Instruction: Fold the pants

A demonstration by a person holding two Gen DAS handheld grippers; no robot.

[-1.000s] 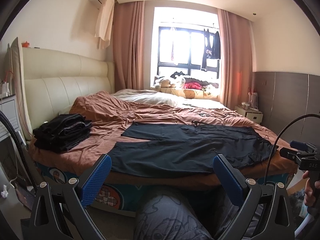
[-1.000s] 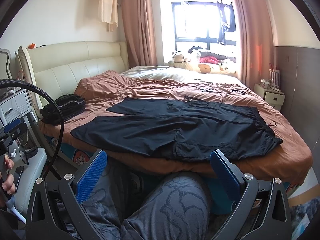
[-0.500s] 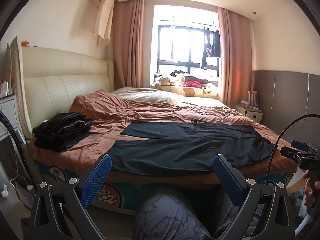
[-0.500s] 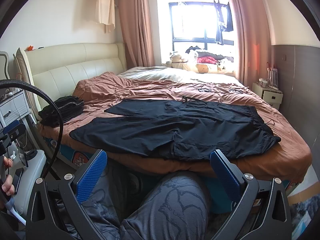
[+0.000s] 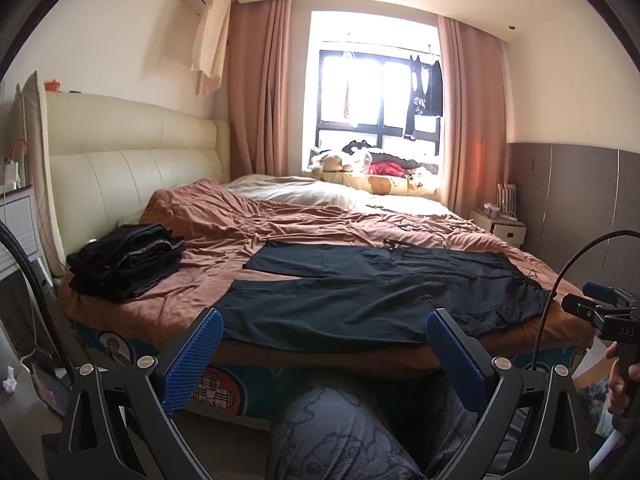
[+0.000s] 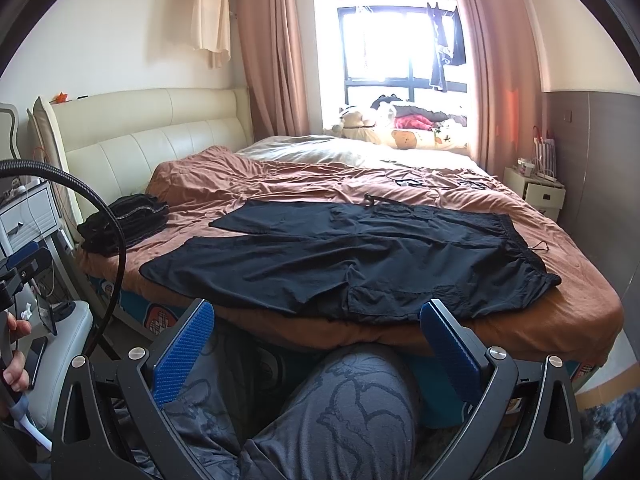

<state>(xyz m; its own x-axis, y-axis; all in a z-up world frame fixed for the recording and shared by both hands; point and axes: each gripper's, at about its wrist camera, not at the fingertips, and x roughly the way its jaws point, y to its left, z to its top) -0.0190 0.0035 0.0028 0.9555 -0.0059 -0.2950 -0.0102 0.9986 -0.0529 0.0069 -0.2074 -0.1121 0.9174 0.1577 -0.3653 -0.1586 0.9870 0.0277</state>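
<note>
While a patterned knee is rising between the camera and the bed, the right gripper and left gripper are both gaping wide, holding nothing. Beyond them the black pants are lying flat near the mattress edge, long axis running left-right, waistband rightward, legs pointing toward a folded dark stack. Only the left view is catching the hand gripping the other handle.

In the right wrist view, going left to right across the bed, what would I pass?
Stack of folded dark clothes → spread black pants, legs first, then the waistband → bare brown bedspread → white nightstand.
</note>
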